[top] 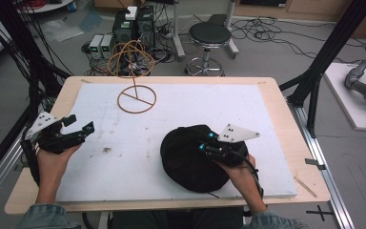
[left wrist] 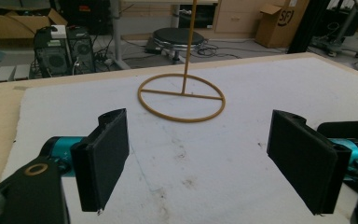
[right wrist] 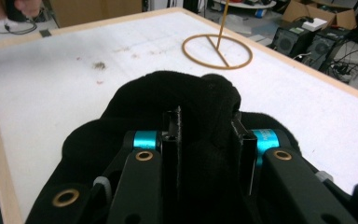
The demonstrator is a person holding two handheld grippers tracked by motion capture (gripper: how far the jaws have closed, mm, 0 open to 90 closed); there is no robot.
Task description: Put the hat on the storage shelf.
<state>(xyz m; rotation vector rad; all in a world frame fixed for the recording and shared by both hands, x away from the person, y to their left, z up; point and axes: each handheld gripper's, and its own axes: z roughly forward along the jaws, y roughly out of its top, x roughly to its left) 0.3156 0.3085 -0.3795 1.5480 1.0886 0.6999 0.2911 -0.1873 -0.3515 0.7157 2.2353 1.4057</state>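
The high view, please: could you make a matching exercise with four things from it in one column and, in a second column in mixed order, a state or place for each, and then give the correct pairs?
Column 1
1. left gripper
2. right gripper
3. wire stand
4. round stool

Column 2
A. on the floor beyond the table
B. upright at the far part of the white mat
C. open, fingers wide apart above the mat
D. shut on a fold of the black cloth

Pairs: 1-C, 2-D, 3-B, 4-A
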